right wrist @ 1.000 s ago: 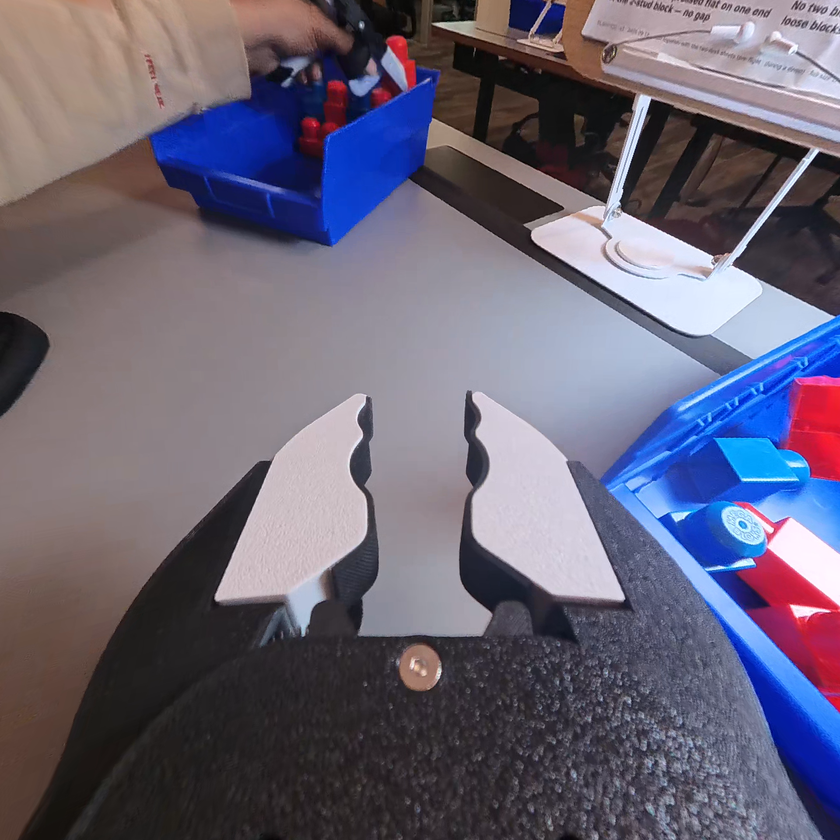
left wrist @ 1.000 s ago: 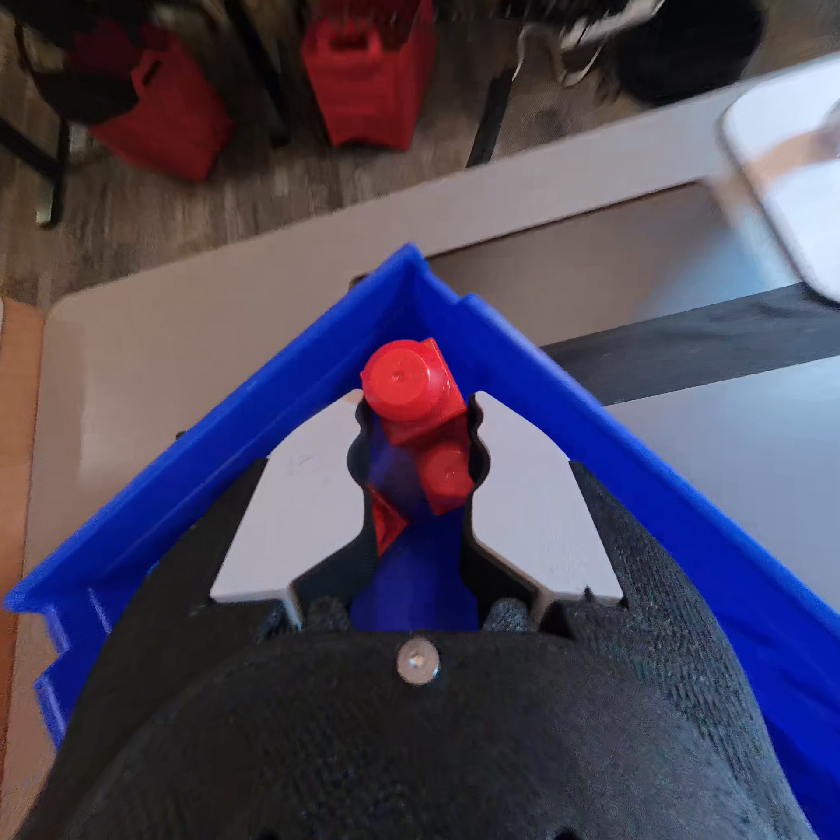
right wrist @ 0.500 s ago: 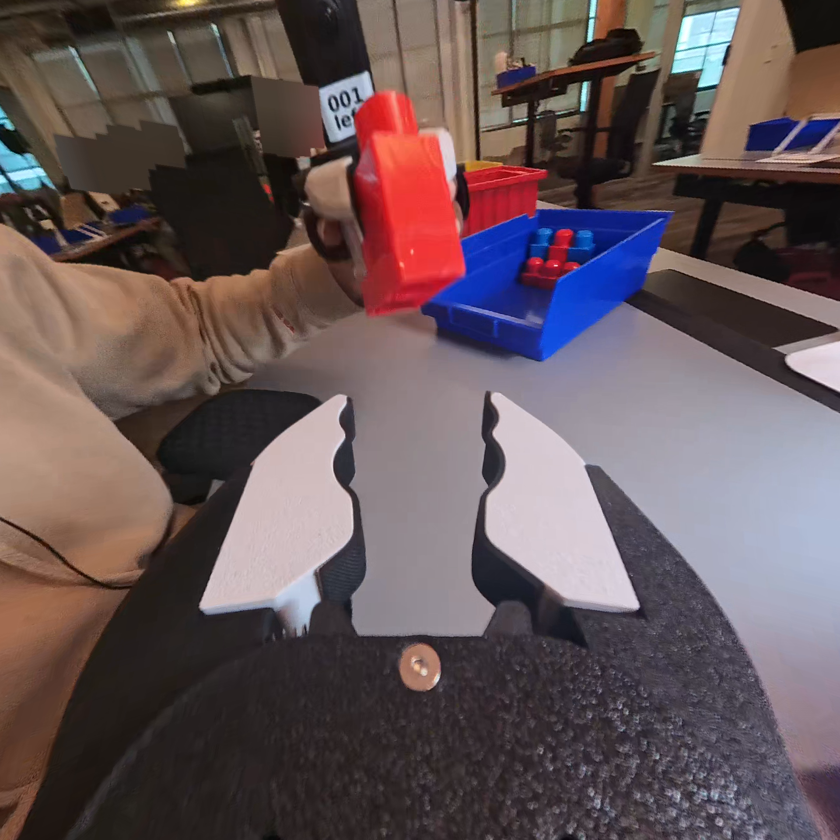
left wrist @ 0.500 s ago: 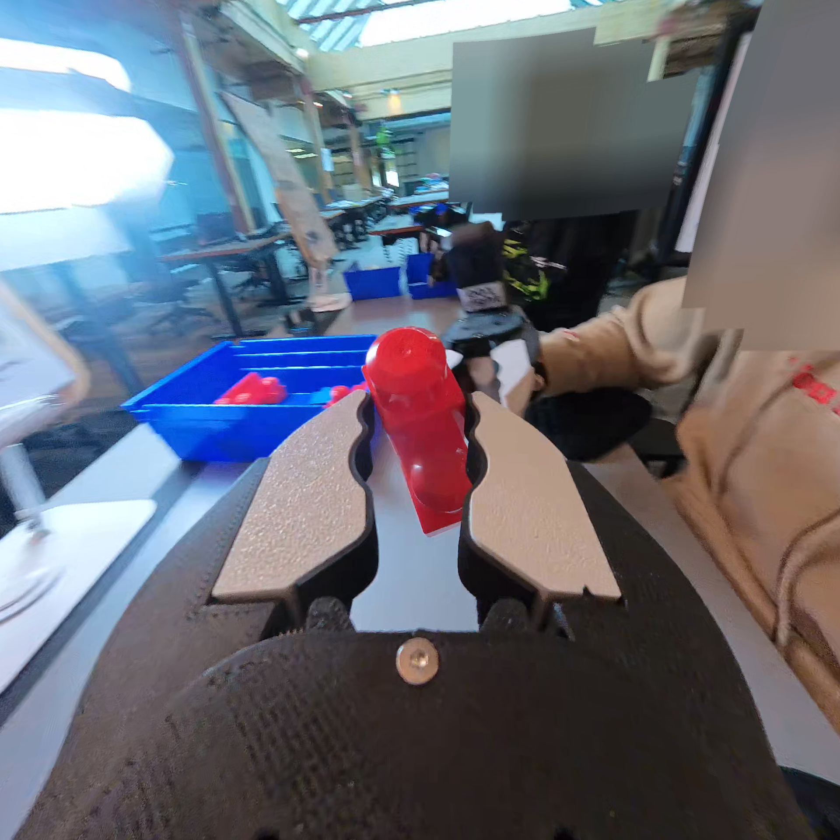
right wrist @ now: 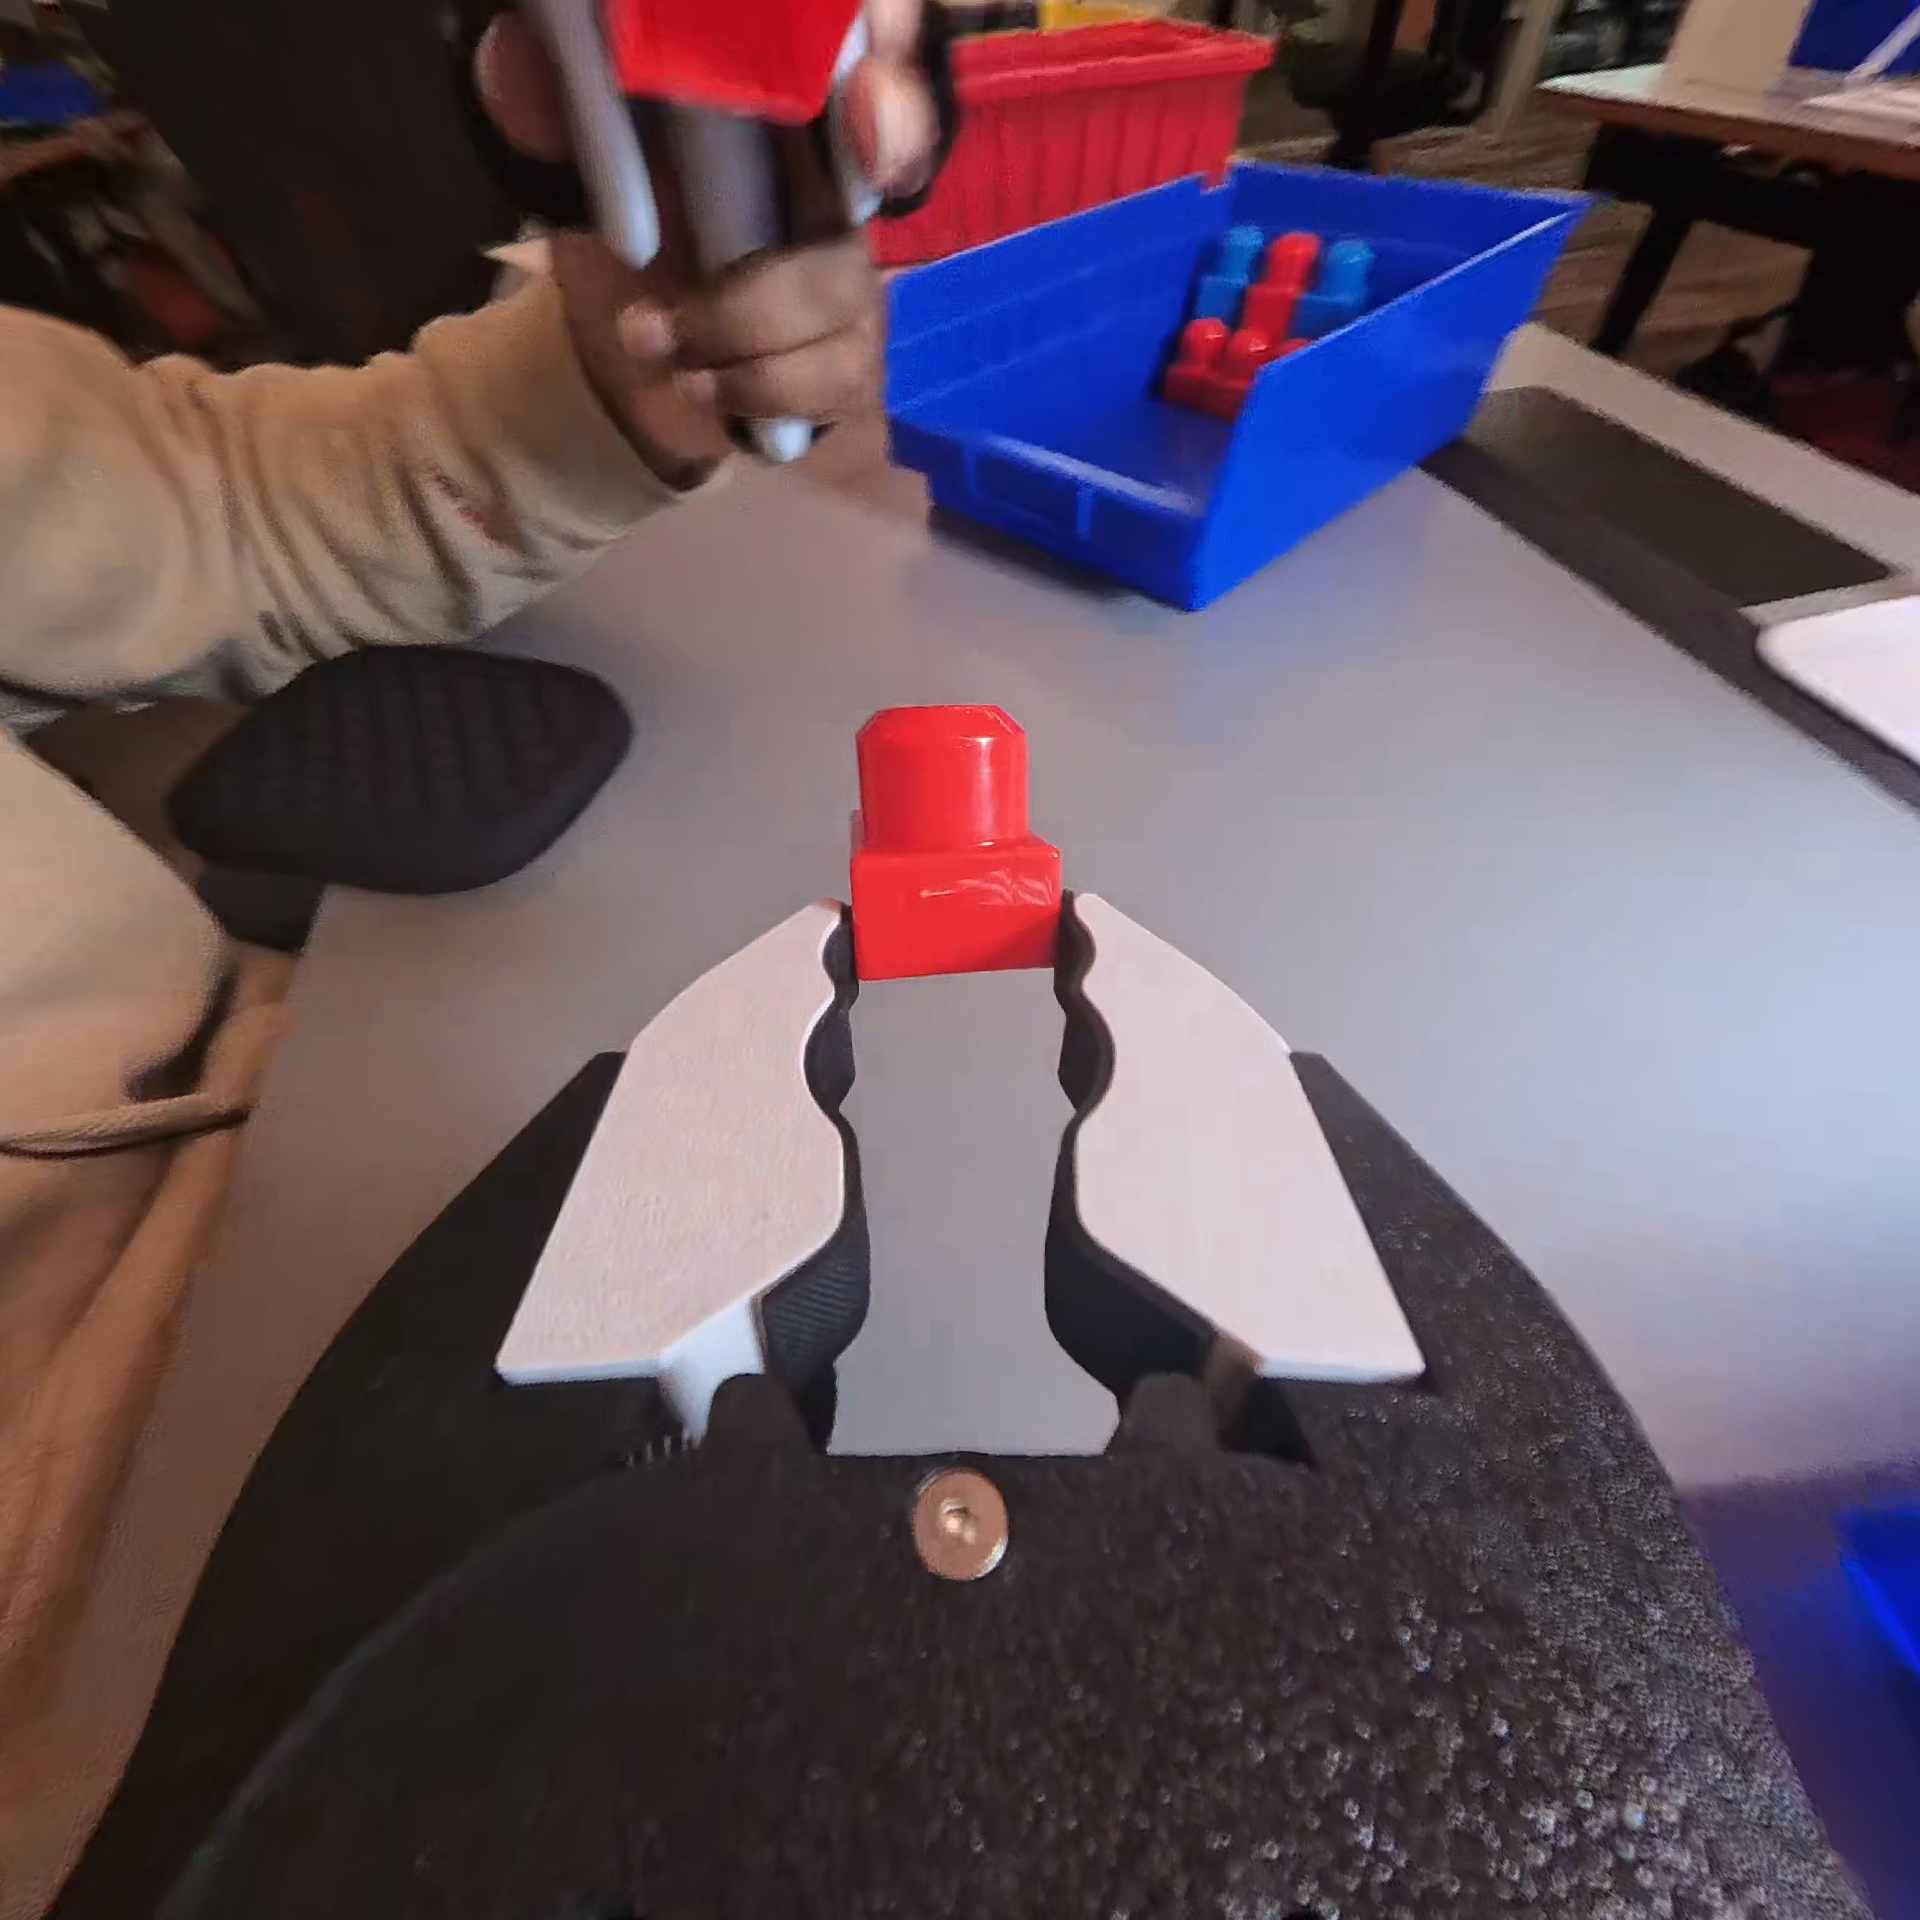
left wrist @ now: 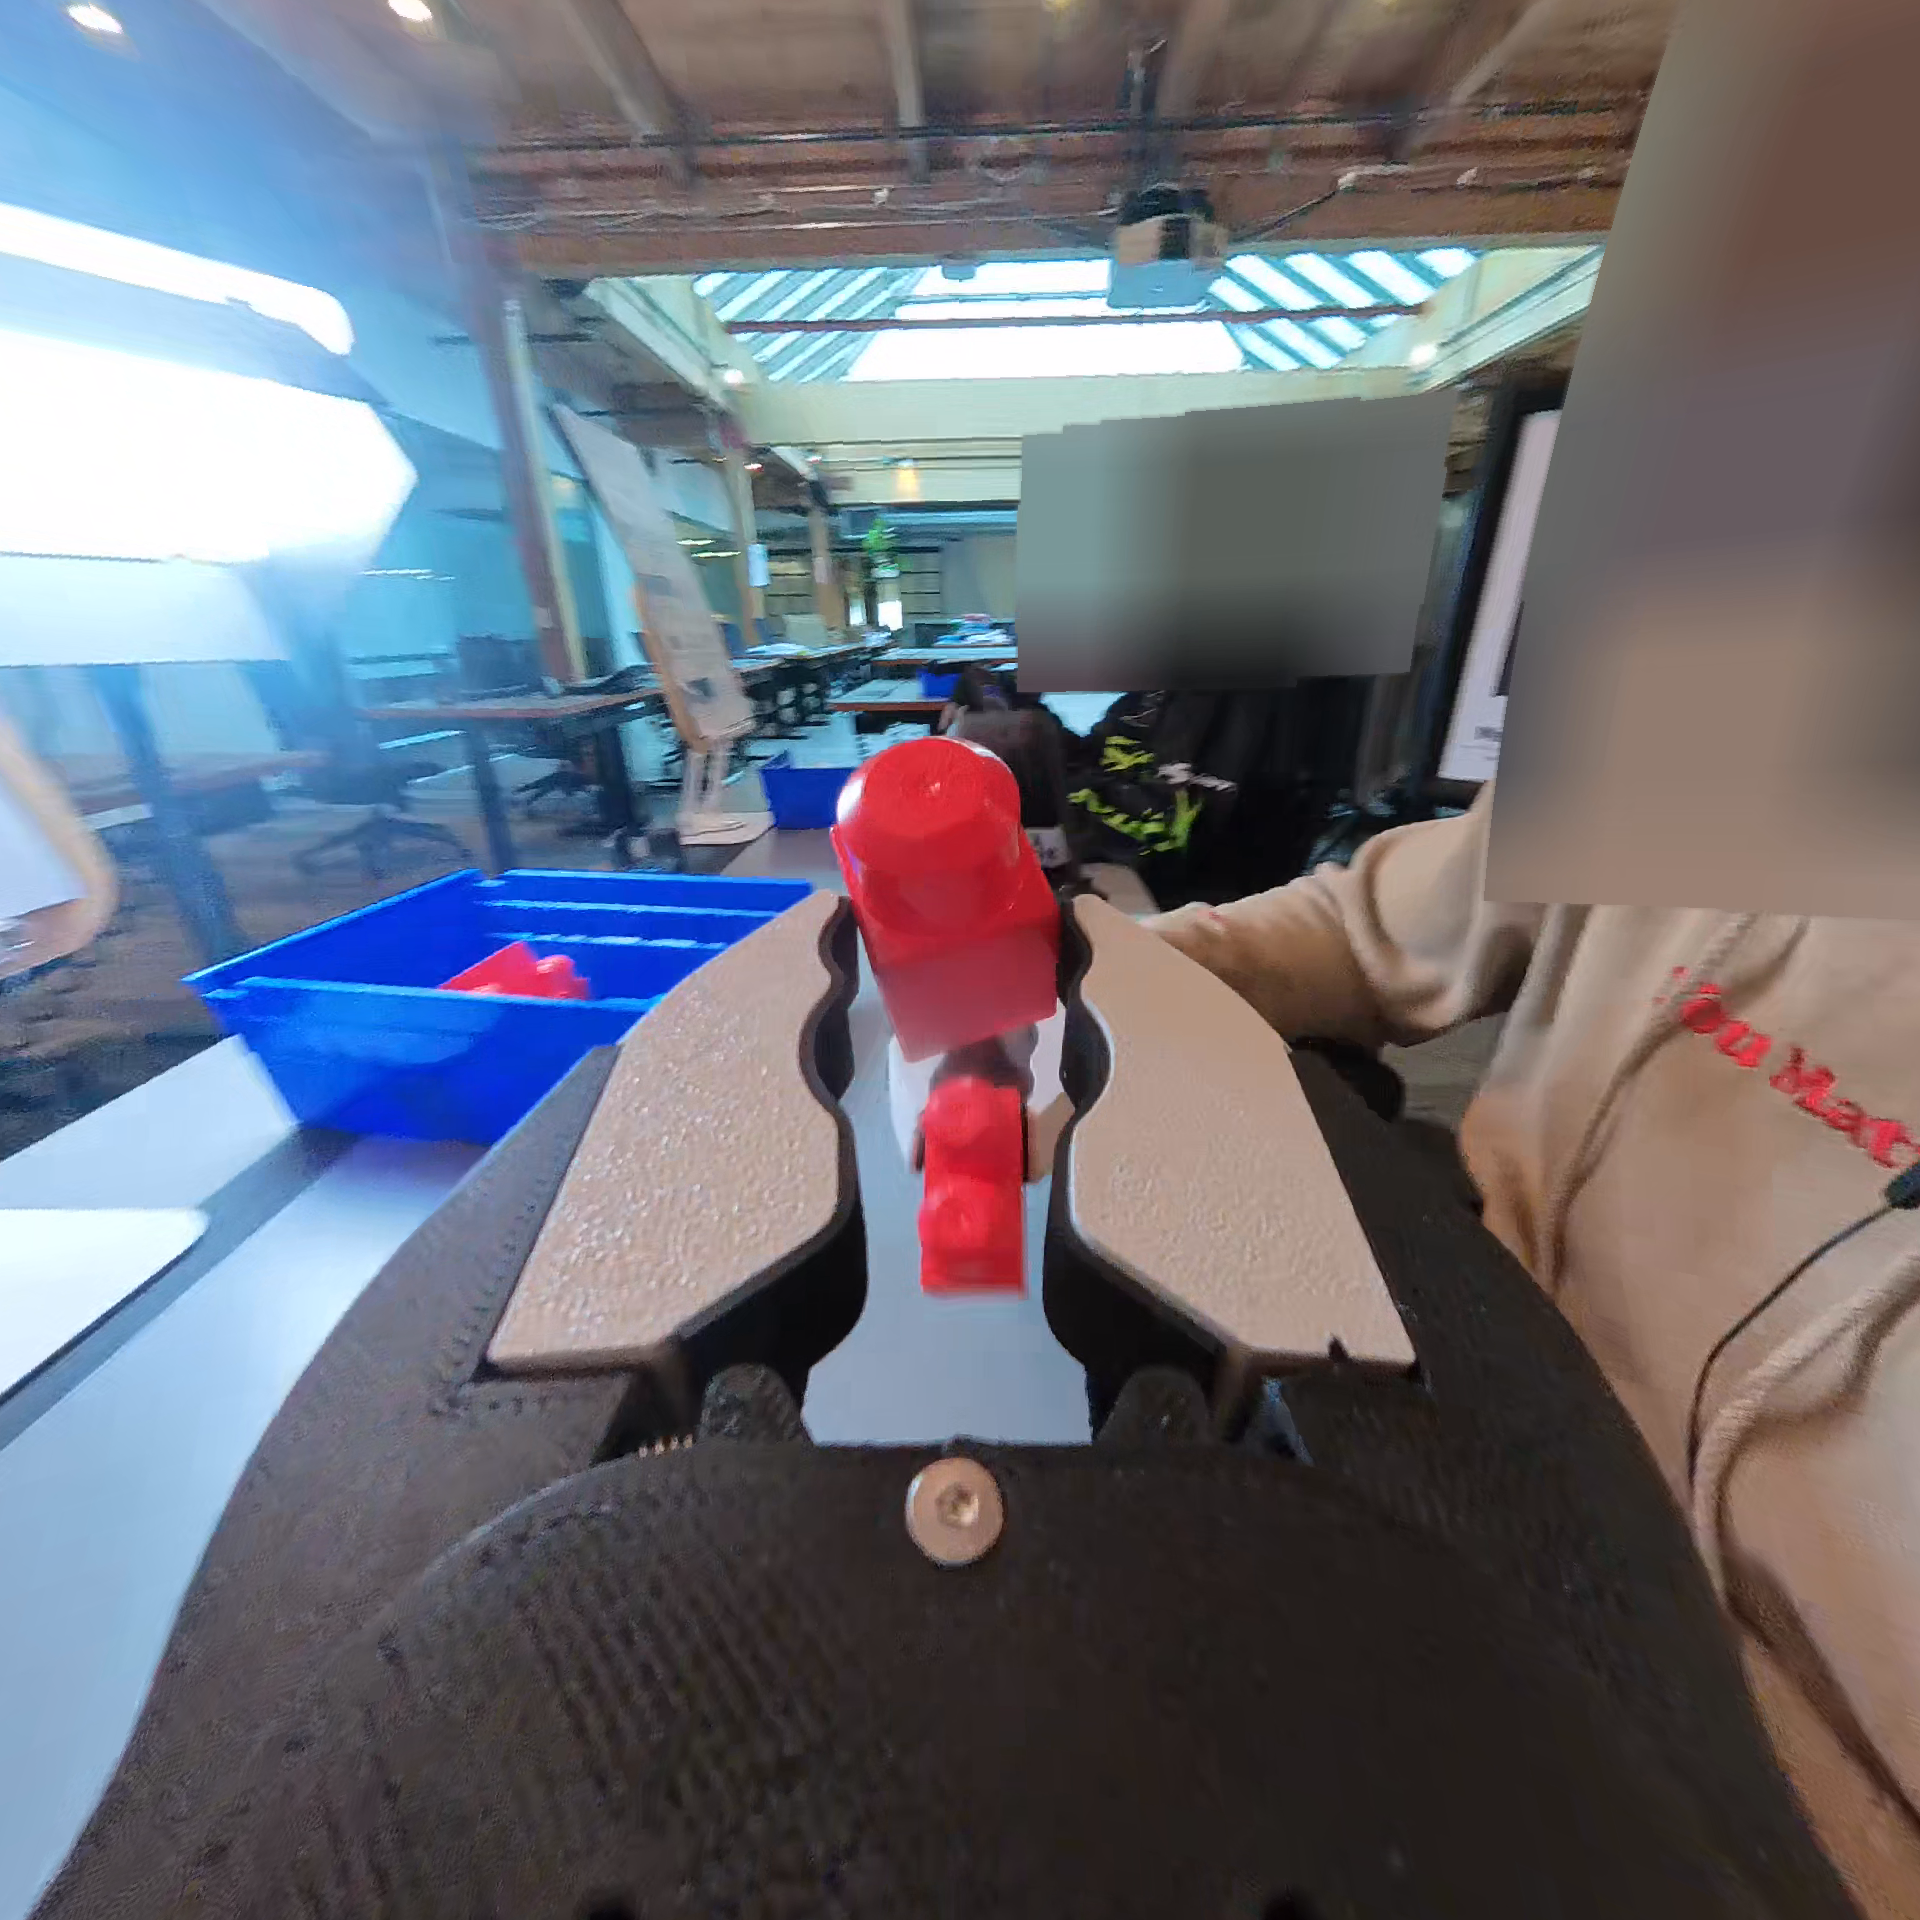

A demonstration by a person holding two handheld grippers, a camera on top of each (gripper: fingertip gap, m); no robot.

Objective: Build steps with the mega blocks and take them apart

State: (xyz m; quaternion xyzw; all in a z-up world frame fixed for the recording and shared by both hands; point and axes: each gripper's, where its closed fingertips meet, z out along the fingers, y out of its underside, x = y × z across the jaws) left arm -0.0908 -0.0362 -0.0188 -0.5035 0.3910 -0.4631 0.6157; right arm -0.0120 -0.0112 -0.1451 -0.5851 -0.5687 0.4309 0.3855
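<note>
Nearest, in the right wrist view, the right gripper (right wrist: 956, 925) has its jaws drawn narrow, pinching a red two-stud block (right wrist: 954, 904) at the very fingertips, stud end up, over the grey table (right wrist: 1403, 831); whether the block touches the tabletop cannot be told. In the left wrist view the left gripper (left wrist: 951, 935) likewise clamps a second red block (left wrist: 940, 883) between its tips, raised above and apart from the first. A hand (right wrist: 748, 343) grips the left gripper's handle. The beige sweatshirt (left wrist: 1662, 1195) carries red lettering across the chest. A black mesh armrest (right wrist: 405, 769) sits at the table's edge. Farther off, a blue bin (right wrist: 1351, 499) holds joined red and blue blocks (right wrist: 1262, 312), with a red bin (right wrist: 1060, 114) behind it. A second blue bin (left wrist: 395, 1049) holds loose red blocks (left wrist: 520, 977).
</note>
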